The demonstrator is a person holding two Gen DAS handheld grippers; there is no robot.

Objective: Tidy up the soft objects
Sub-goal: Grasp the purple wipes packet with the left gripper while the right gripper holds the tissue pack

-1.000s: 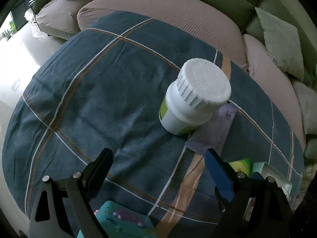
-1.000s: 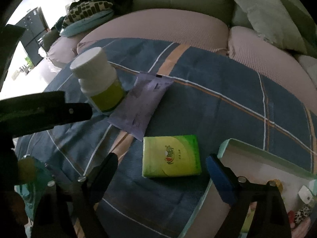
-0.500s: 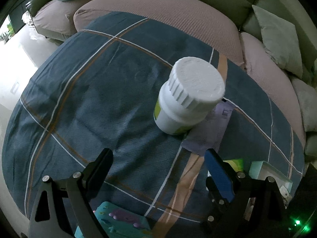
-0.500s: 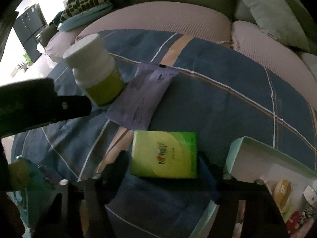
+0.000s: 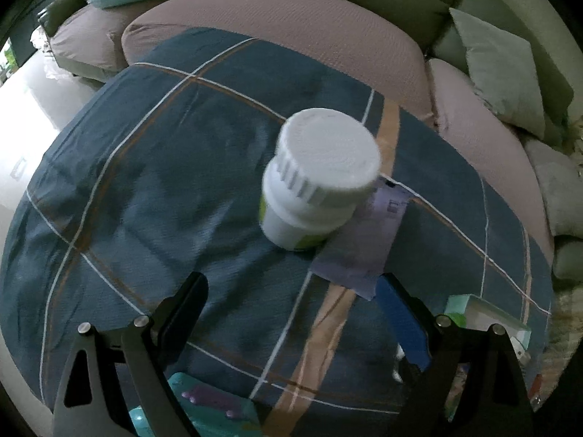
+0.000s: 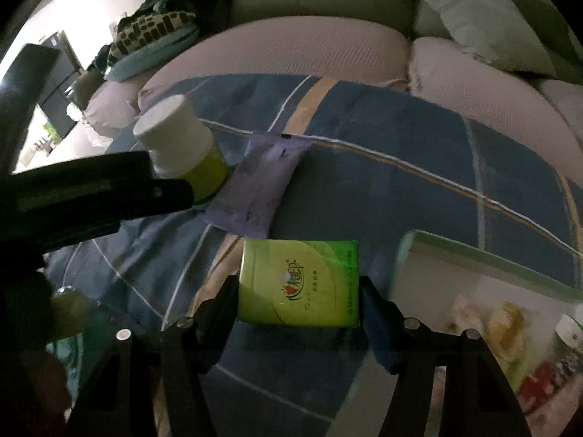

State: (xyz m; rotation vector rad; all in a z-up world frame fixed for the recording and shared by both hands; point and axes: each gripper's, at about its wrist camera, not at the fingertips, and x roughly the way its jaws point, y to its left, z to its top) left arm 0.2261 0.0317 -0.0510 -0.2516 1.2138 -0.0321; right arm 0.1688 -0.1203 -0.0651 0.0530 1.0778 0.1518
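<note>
A green tissue pack (image 6: 298,284) sits between the fingers of my right gripper (image 6: 298,293), whose pads press on both its short sides just above the checked blue cloth (image 6: 400,167). Behind it lies a purple soft pack (image 6: 258,185), flat on the cloth, with a white-capped bottle (image 6: 182,145) standing at its left edge. My left gripper (image 5: 291,287) hovers open over the cloth, nothing between its fingers; the bottle (image 5: 320,178) and the purple pack (image 5: 360,251) lie ahead of it.
A mint-rimmed tray (image 6: 473,255) holding small items stands to the right of the green pack. A teal box (image 5: 204,400) lies under the left gripper. A pink sofa cushion (image 5: 284,32) and grey pillows (image 5: 499,73) ring the cloth's far side.
My right gripper came forward over the green tissue pack and its jaws closed onto the pack's sides. The left gripper stayed open and barely shifted.
</note>
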